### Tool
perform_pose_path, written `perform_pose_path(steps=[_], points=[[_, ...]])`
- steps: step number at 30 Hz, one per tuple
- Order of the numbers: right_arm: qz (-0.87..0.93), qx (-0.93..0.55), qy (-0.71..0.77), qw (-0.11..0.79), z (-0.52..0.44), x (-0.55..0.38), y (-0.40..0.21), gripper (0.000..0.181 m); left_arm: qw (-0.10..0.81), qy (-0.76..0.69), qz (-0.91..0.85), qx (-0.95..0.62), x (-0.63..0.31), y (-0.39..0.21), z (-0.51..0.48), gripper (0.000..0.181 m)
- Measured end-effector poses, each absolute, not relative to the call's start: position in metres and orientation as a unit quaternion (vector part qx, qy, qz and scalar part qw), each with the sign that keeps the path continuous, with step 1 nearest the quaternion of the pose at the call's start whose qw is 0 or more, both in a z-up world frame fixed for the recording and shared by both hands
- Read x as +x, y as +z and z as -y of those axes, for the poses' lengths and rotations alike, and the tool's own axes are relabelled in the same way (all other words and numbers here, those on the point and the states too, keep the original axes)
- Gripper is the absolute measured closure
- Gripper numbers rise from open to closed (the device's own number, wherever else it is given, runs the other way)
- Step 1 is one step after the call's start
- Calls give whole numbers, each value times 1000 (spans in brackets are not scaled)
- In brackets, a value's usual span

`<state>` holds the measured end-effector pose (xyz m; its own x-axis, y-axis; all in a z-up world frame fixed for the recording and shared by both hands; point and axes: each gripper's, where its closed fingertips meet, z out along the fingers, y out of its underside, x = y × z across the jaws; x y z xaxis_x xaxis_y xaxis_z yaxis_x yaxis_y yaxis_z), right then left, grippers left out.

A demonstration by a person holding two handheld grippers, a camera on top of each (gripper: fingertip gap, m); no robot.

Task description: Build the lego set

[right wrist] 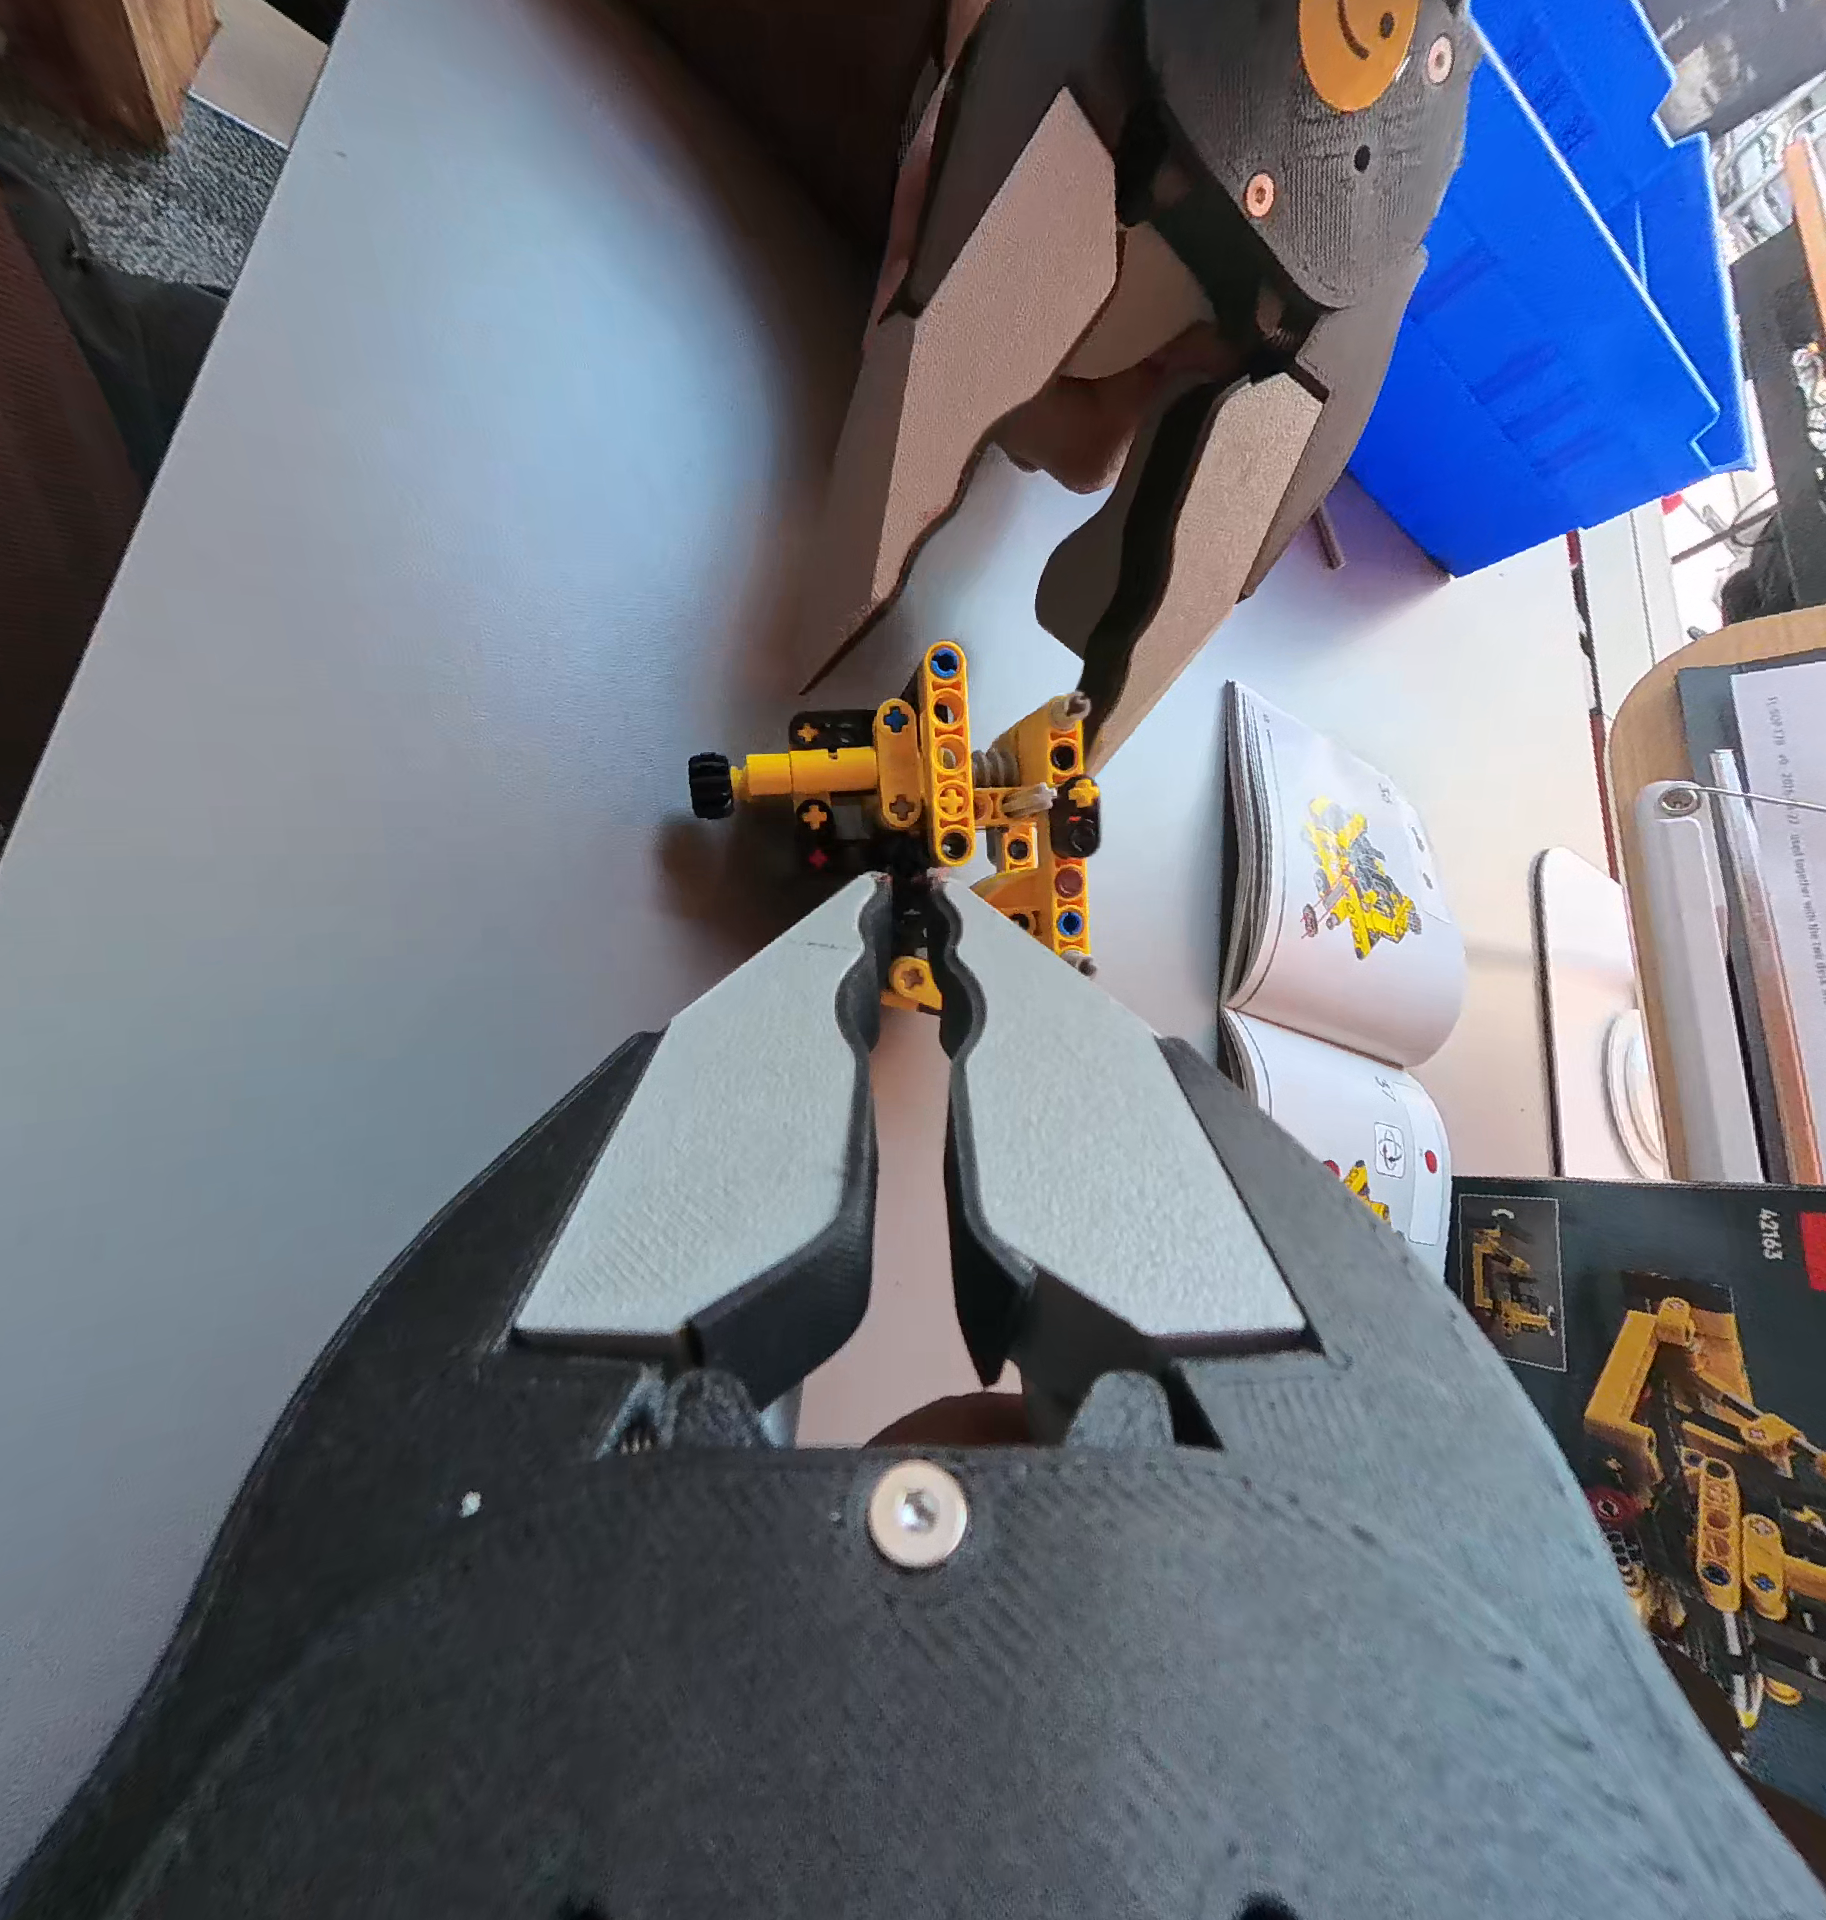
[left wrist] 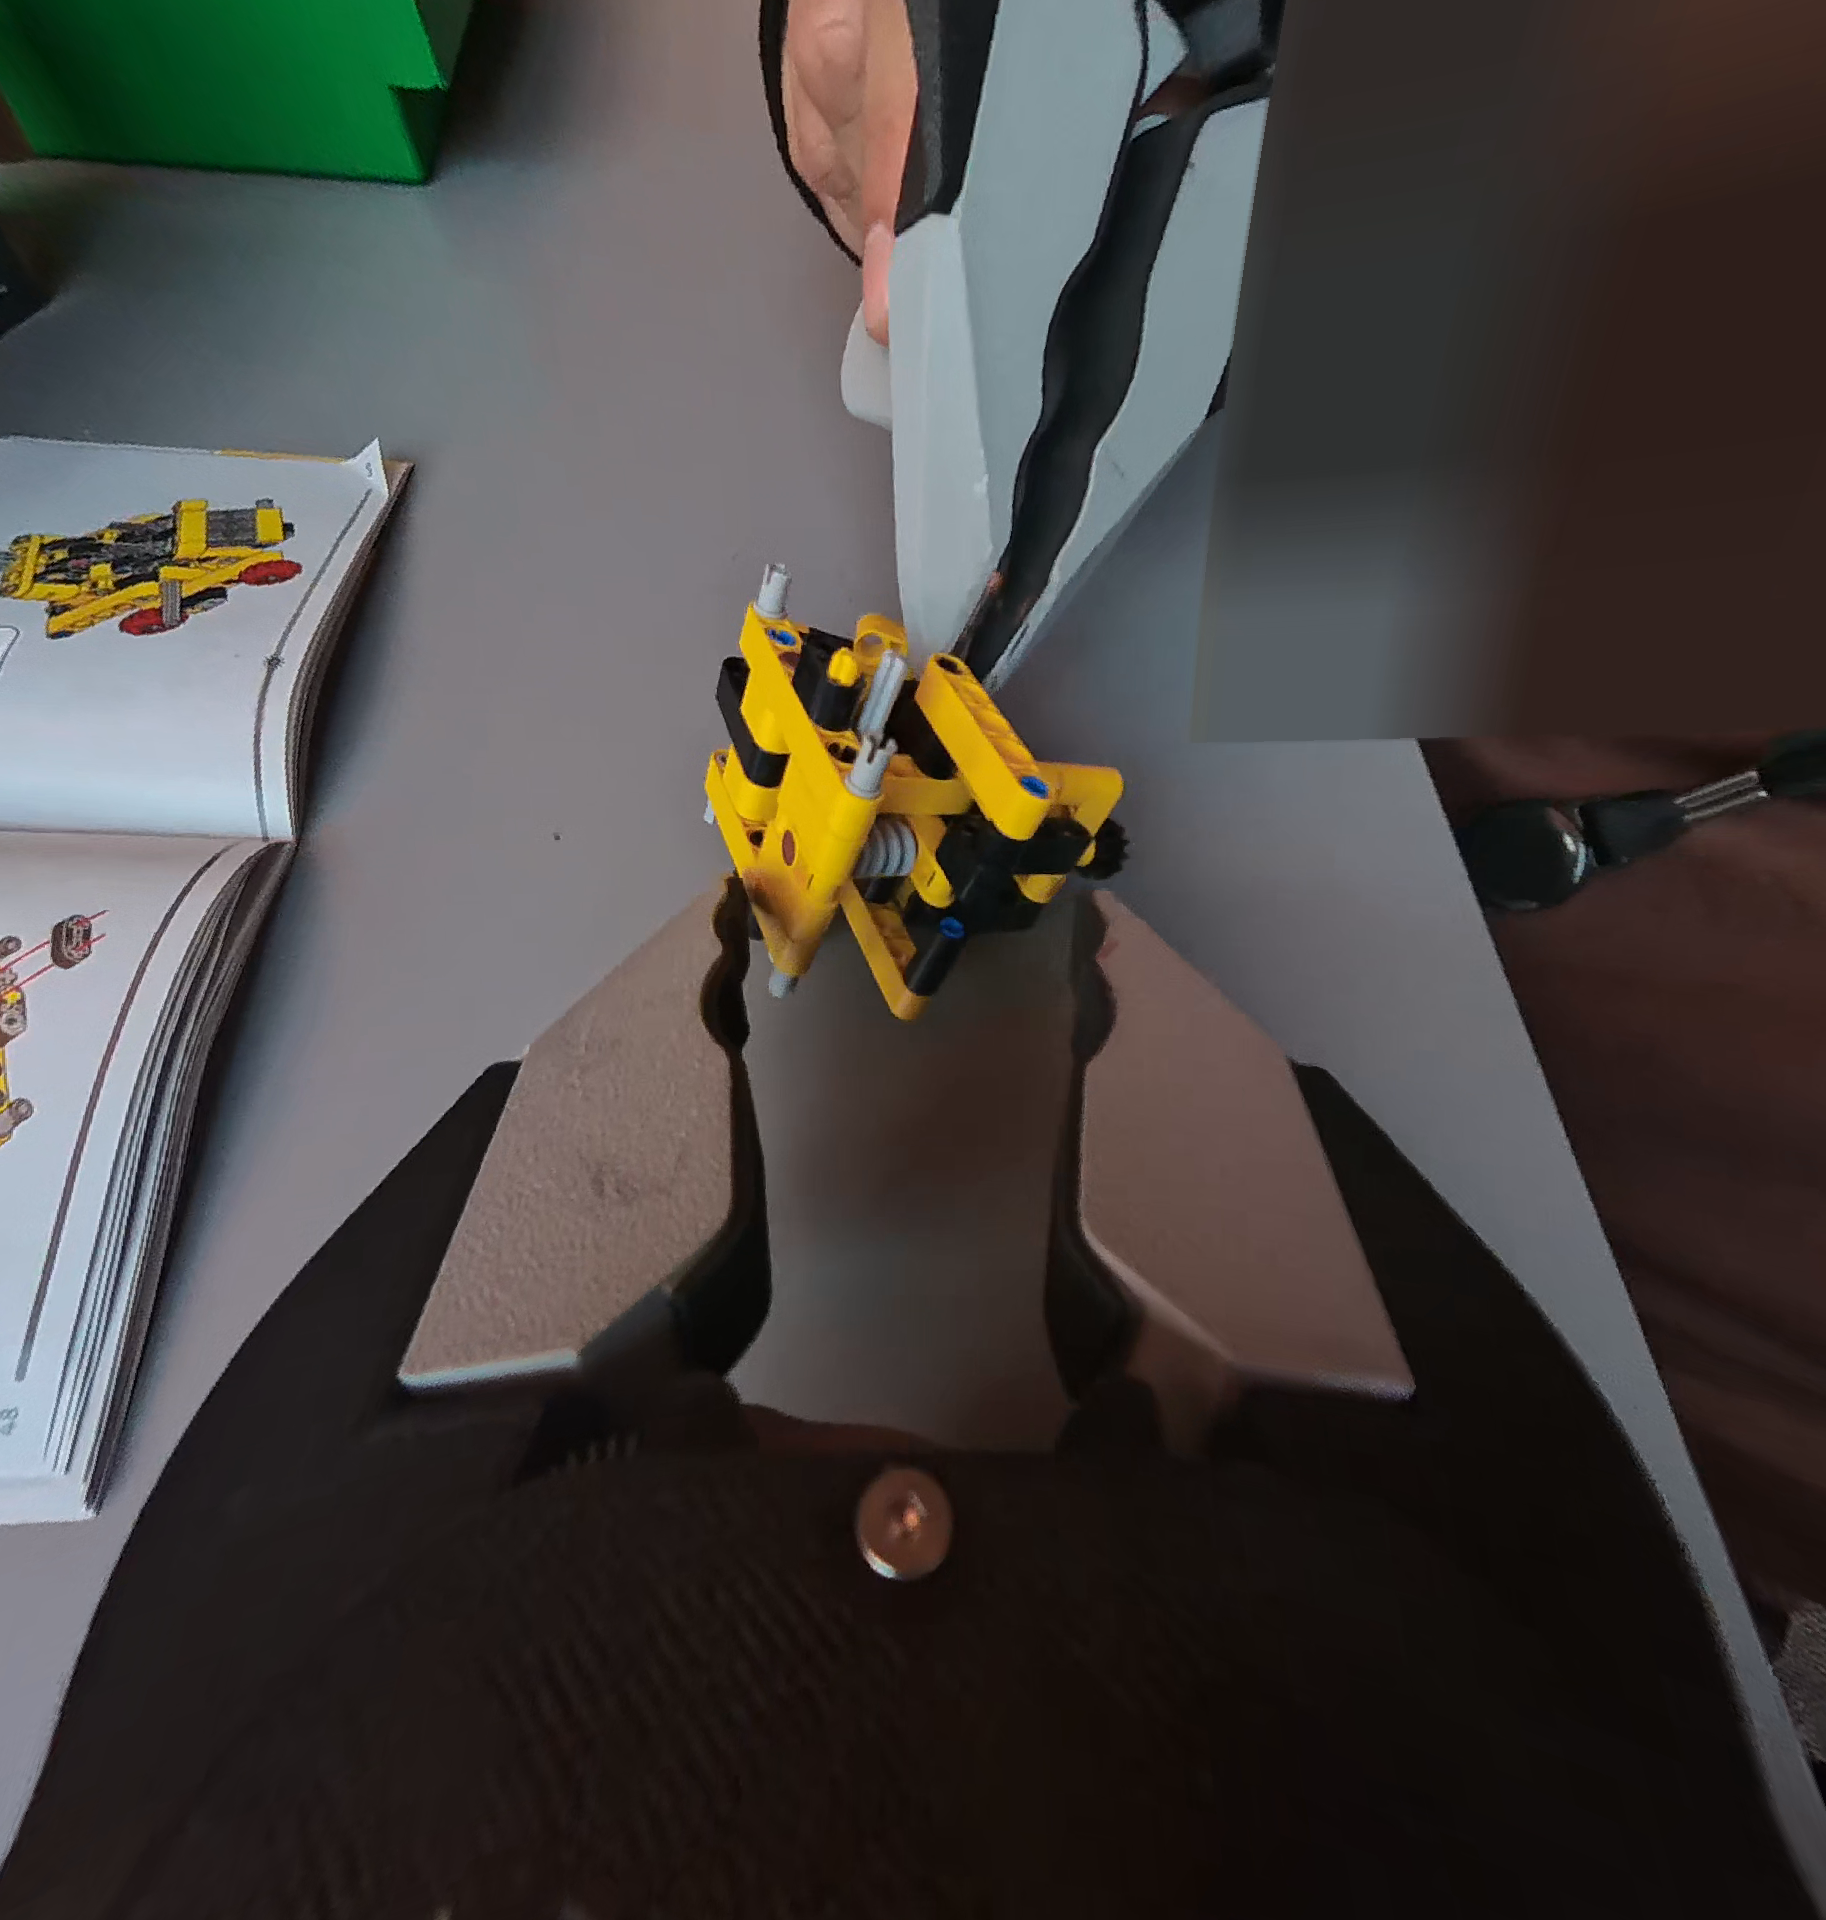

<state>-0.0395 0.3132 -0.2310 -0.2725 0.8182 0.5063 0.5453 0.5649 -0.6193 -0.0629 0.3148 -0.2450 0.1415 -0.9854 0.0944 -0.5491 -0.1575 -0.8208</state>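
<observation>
A small yellow and black lego model (left wrist: 836, 790) sits tilted over the grey table (left wrist: 576, 416); it also shows in the right wrist view (right wrist: 940, 769). My right gripper (right wrist: 914, 888), with grey fingers, is shut on a black part at the model's near end. In the left wrist view it comes in from above (left wrist: 966, 665). My left gripper (left wrist: 914, 909), with tan fingers, is open, its tips on either side of the model. I cannot tell whether they touch it. It reaches in from the top of the right wrist view (right wrist: 950, 696).
An open instruction booklet (left wrist: 140, 727) lies left of the model, also seen in the right wrist view (right wrist: 1335, 894). A green box (left wrist: 234, 83) stands at the back. The set's box (right wrist: 1667, 1455) and blue bins (right wrist: 1563, 312) lie beyond. The table edge (left wrist: 1511, 935) runs close by. Less than 4 cm separates the two grippers' tips.
</observation>
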Motion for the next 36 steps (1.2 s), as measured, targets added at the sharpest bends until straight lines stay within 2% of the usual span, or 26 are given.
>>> perform_pose_path(steps=[5,10,36], points=[[783,-431,165,418,-313,-37,-231,178,336,-339,-559,-678,-60,-241,-321,109],[783,-431,162,419,-315,-36,-234,178,341,-323,-589,-658,-57,-243,-321,135],[785,-435,186,399,-317,-31,-234,178,317,-350,-622,-625,-54,-244,-325,136]])
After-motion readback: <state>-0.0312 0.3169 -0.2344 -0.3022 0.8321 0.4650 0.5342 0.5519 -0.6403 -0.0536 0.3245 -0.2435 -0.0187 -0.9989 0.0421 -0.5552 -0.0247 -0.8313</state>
